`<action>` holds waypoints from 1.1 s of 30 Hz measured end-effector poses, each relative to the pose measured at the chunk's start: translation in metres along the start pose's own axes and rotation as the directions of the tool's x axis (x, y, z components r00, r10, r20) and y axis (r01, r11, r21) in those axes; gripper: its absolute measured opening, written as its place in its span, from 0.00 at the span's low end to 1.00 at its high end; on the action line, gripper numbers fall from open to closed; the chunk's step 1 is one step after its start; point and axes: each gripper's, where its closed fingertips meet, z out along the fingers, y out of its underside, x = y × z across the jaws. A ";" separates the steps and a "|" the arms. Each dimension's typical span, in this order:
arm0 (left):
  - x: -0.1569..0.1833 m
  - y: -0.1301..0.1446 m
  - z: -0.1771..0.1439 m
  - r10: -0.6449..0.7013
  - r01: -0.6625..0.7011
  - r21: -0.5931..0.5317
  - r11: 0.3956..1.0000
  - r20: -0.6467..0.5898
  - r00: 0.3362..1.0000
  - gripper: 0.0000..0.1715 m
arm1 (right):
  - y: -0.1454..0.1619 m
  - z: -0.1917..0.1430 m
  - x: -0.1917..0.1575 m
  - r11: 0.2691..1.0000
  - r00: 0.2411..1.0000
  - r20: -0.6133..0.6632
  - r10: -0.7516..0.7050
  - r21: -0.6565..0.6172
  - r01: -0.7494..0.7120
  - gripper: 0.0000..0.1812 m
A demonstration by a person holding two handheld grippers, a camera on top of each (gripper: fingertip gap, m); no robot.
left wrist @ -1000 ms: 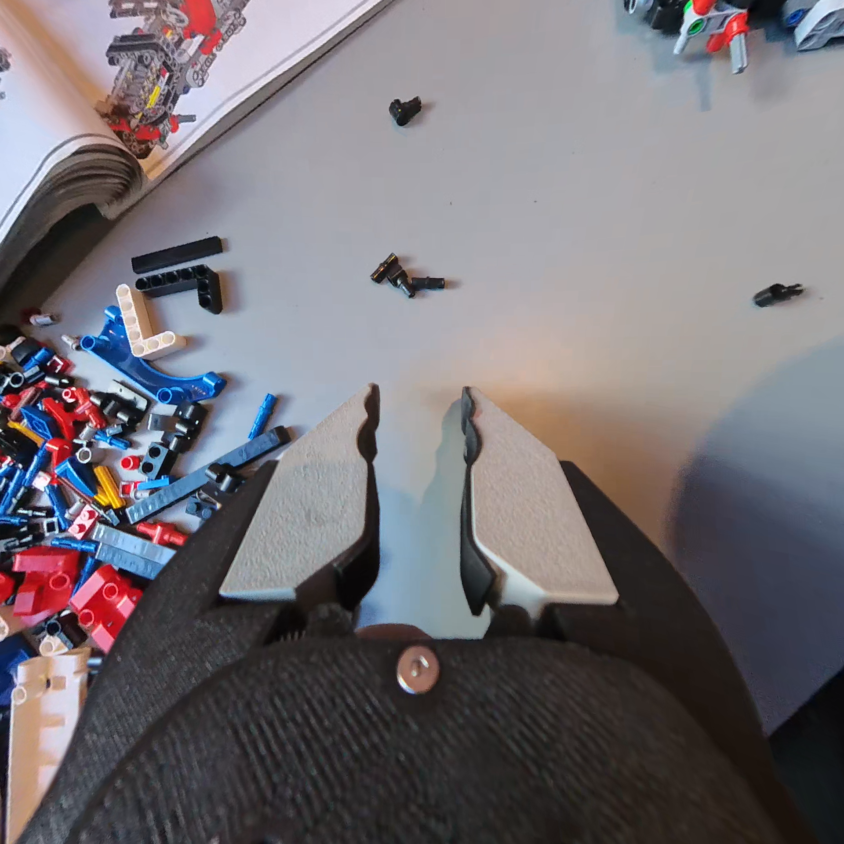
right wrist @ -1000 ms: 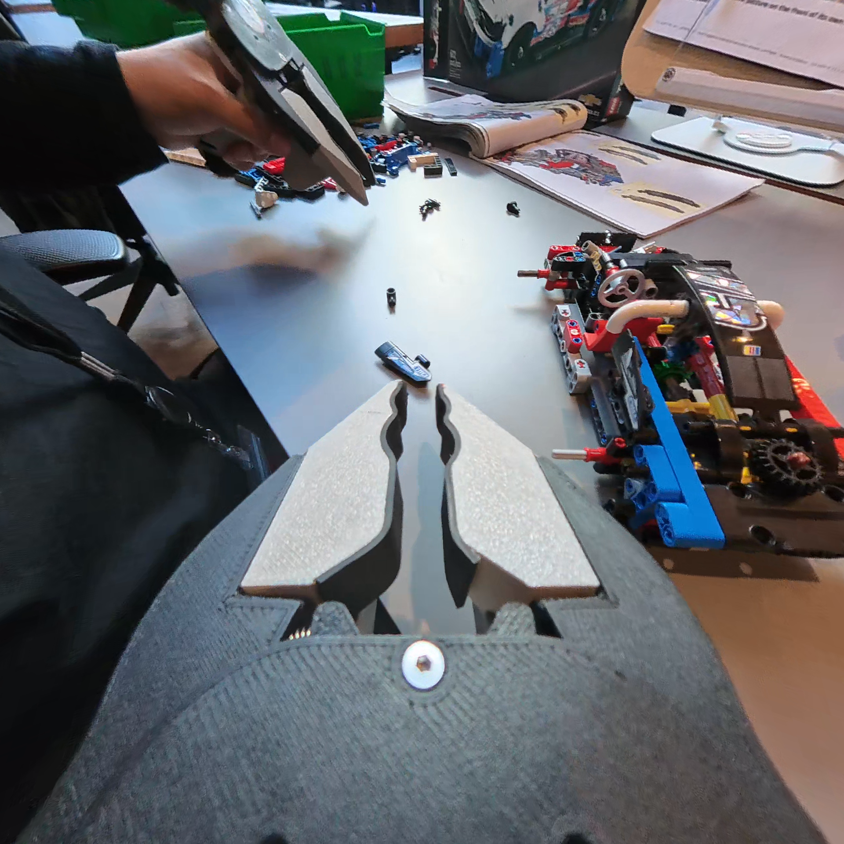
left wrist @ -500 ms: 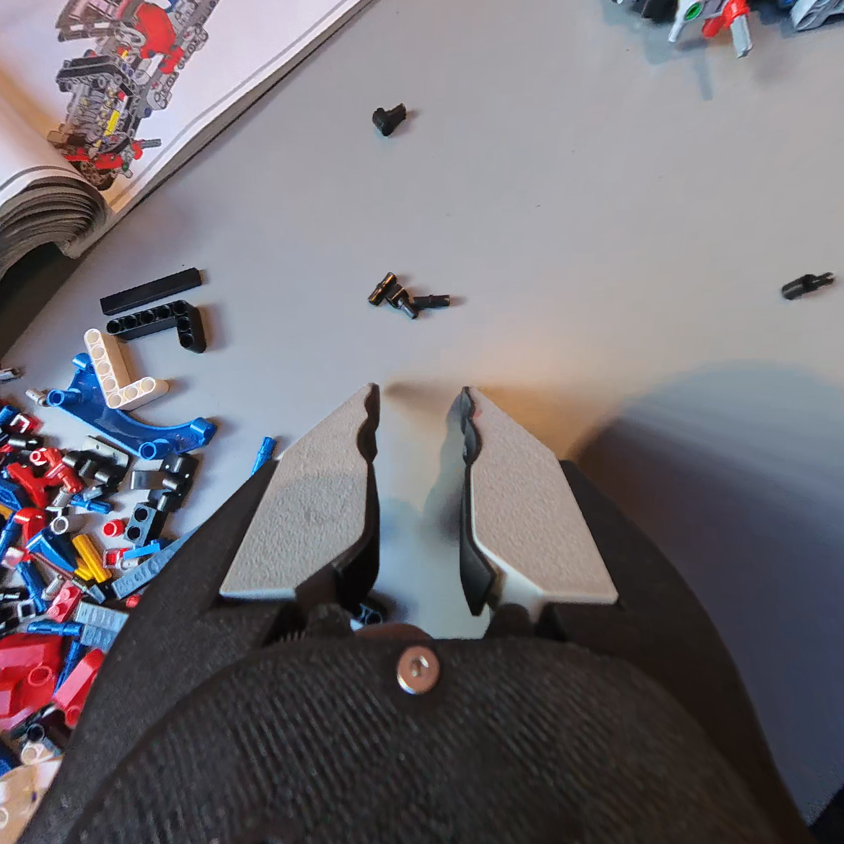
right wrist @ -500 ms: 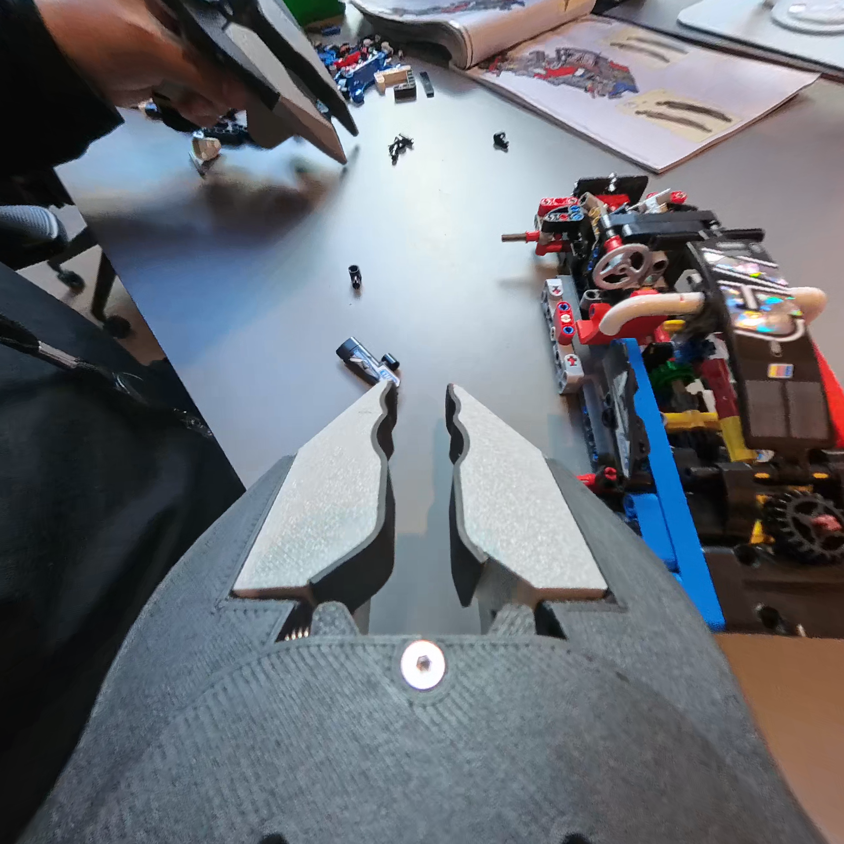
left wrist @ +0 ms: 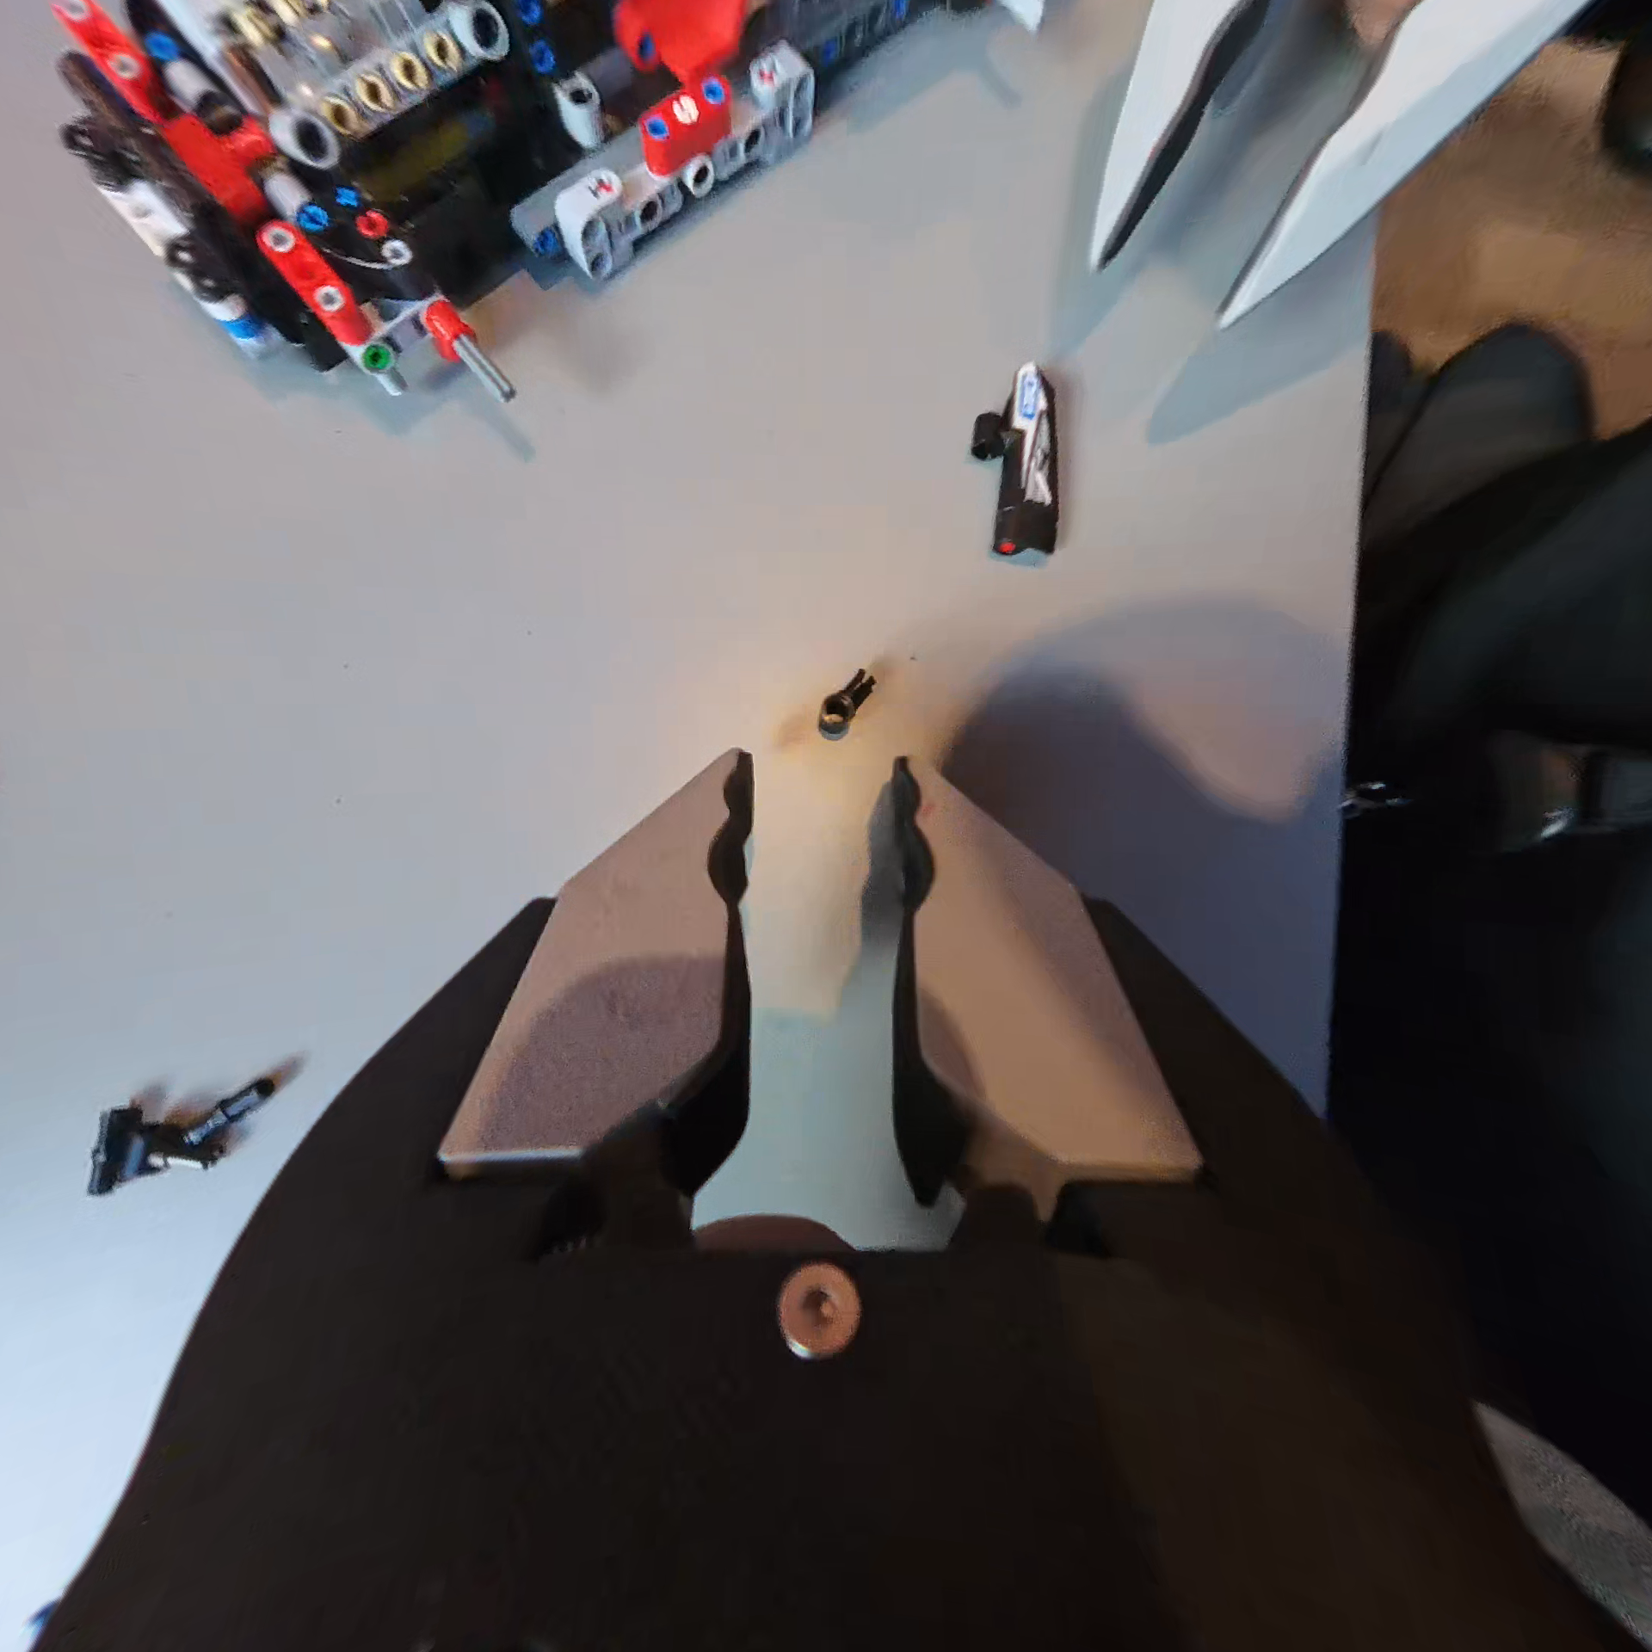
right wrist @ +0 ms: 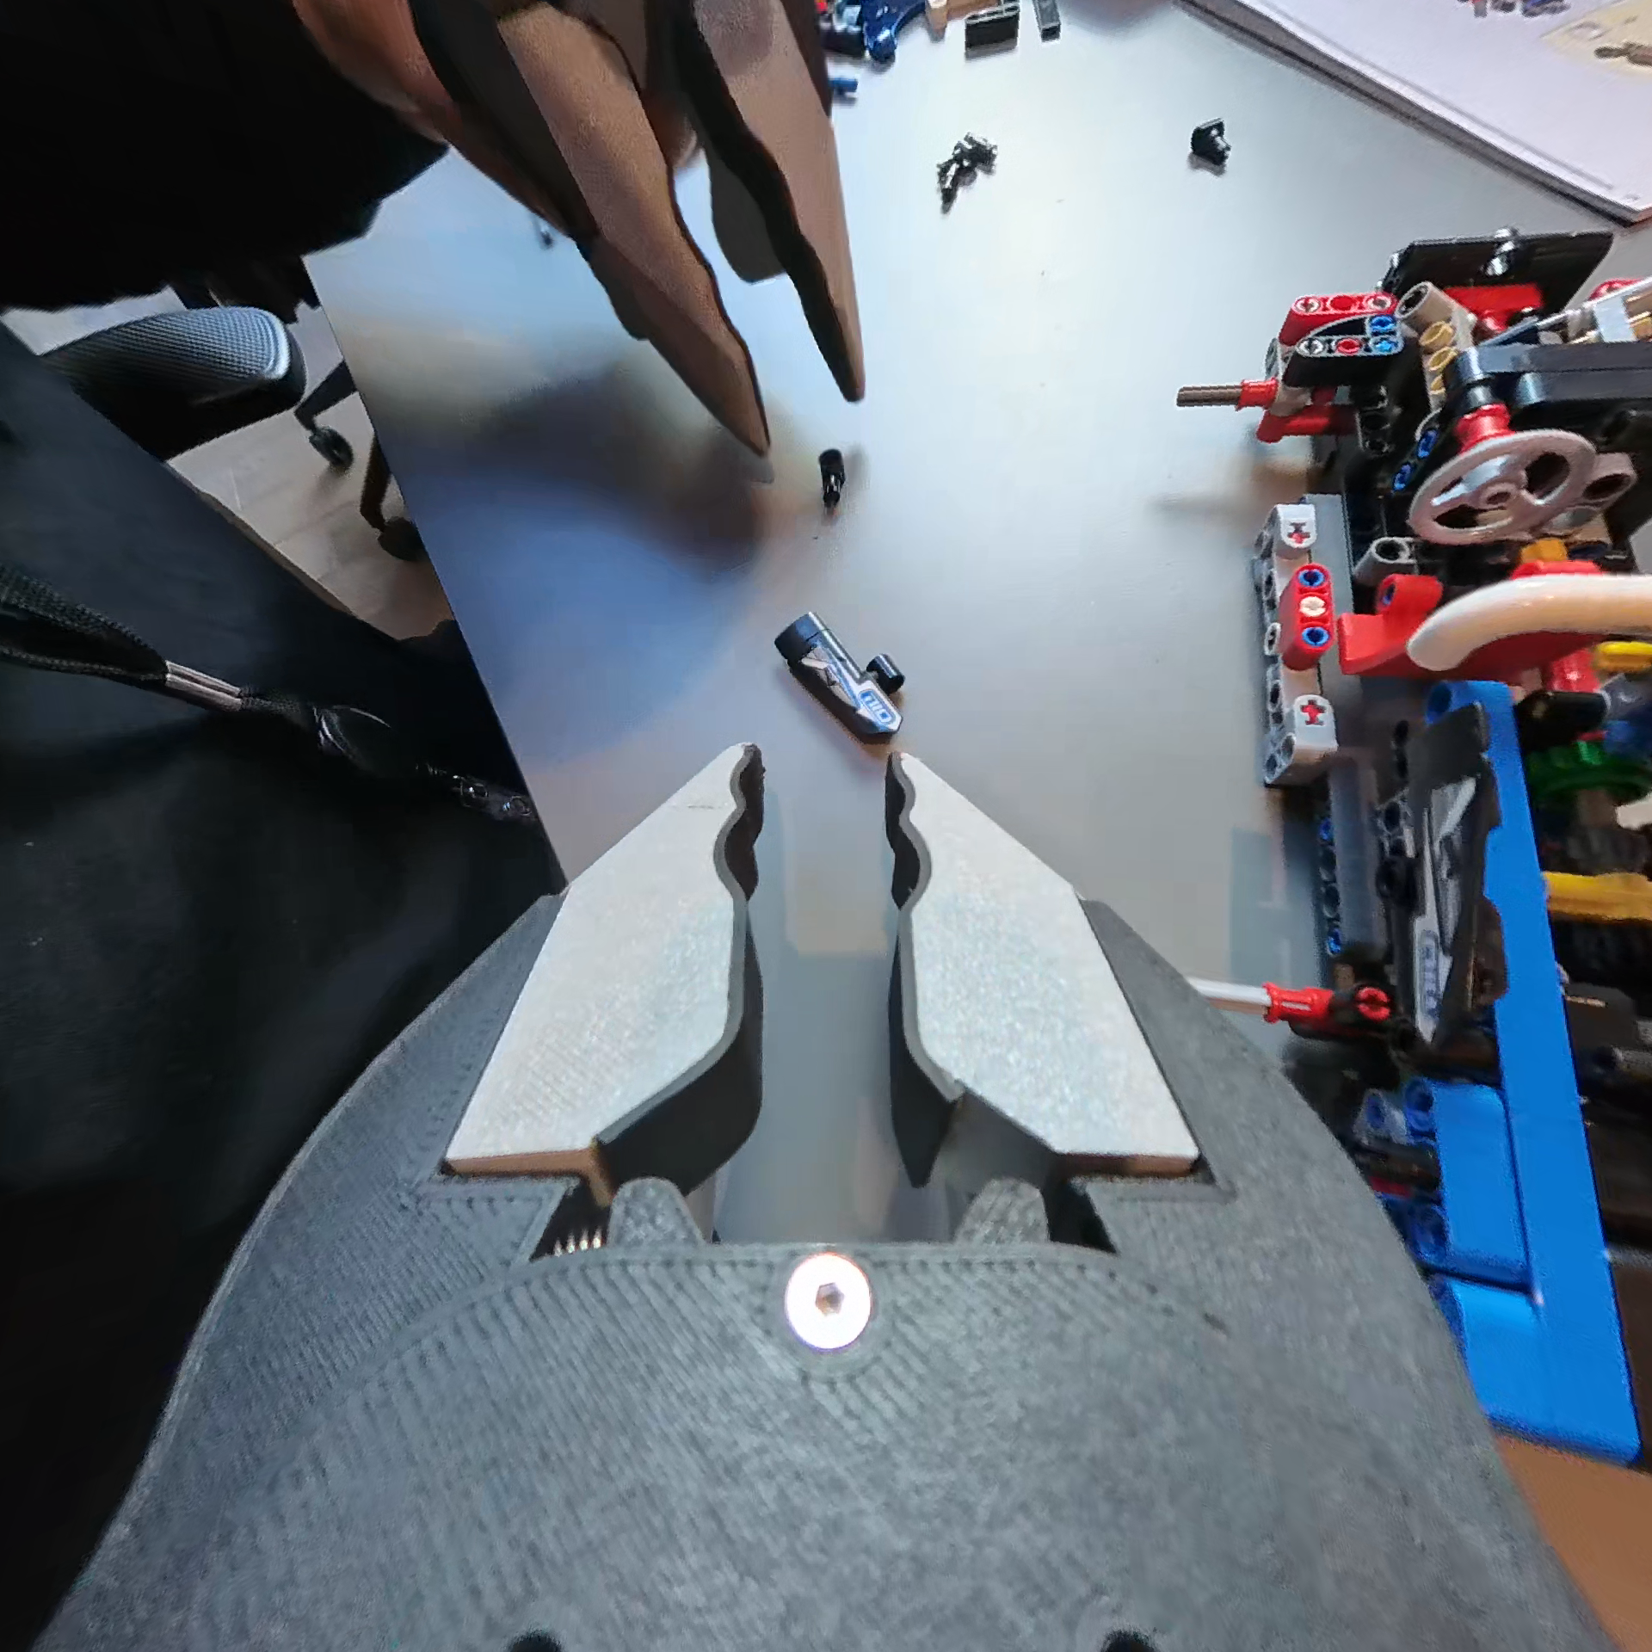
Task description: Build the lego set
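Just beyond left tongs (parted, empty) | black pin | untouched

Both tongs share one build: the left tongs and right tongs have pale grey wedge fingers with wavy black inner edges, ribbed black bodies, and a silver screw at lower centre.

Left claw now near black pin.
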 end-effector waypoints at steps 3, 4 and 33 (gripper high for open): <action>0.001 -0.002 0.010 0.051 -0.051 -0.037 0.998 0.002 0.999 0.13 | 0.003 -0.004 0.000 1.000 1.000 -0.010 0.014 0.021 -0.014 0.13; 0.002 -0.003 0.012 0.055 -0.055 -0.043 0.998 -0.006 0.998 0.12 | 0.003 -0.006 0.000 0.999 1.000 -0.014 0.013 0.035 -0.013 0.13; 0.029 -0.061 0.028 0.079 -0.062 0.148 0.987 -0.115 0.990 0.03 | -0.010 0.006 -0.017 0.996 0.994 0.072 0.077 0.030 -0.079 0.10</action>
